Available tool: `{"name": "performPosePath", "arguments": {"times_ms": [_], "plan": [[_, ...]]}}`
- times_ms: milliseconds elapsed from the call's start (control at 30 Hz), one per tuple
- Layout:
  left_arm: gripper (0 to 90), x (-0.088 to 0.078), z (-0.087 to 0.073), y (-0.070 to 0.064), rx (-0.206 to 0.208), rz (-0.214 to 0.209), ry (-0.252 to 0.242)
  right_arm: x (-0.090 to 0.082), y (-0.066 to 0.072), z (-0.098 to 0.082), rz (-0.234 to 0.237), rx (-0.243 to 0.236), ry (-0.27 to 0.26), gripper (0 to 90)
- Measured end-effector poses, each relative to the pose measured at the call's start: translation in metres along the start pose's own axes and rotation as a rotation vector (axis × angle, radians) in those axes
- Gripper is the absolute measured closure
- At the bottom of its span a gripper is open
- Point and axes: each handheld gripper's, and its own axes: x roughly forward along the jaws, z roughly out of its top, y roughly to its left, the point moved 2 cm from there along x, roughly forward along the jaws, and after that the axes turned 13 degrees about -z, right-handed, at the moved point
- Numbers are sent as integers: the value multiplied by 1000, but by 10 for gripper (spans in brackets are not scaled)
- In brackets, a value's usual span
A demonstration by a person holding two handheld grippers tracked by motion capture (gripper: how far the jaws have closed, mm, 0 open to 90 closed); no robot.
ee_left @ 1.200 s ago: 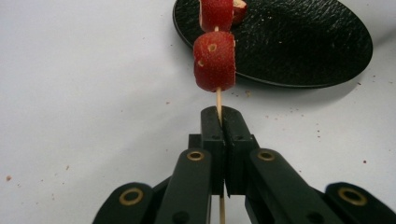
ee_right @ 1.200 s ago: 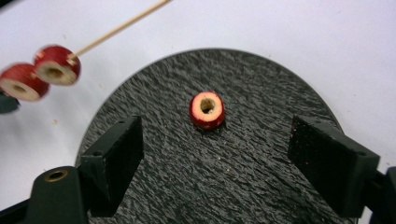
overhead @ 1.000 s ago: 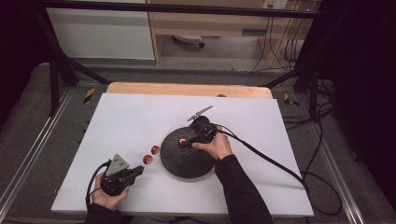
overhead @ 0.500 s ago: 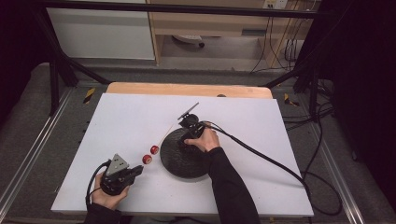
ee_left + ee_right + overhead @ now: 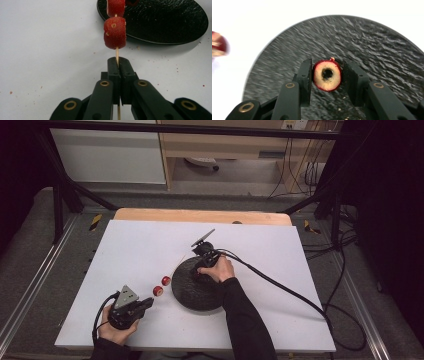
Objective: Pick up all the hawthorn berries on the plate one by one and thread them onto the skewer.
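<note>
Two skewered strawberry pieces, one plate

Tabletop: white sheet on wood | Floor: grey carpet | Beyond far edge: white cabinet, wooden shelf | Right: black cables

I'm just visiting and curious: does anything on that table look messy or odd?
Slightly messy. Small reddish specks dot the white table near the black plate, likely from the strawberry pieces on the wooden skewer. The fruit slice between the right tongs has a hole through its middle.
</note>
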Motion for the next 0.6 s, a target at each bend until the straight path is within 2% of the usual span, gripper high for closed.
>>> {"name": "performPosePath", "arguments": {"times_ms": [167, 333, 433, 500, 600], "plan": [[887, 0, 0, -2, 7, 0, -3, -21, 1, -3, 29, 43, -63, 614], [887, 1, 1, -5, 19, -2, -6, -40, -3, -16, 60, 102, -136, 614], [887, 2, 1, -8, 24, -4, -7, -52, -7, -26, 92, 149, -205, 615], [887, 2, 2, -10, 26, -7, -13, -59, -11, -34, 121, 176, -274, 614], [887, 3, 2, -14, 29, -12, -27, -67, -15, -46, 172, 251, -372, 615]]}}
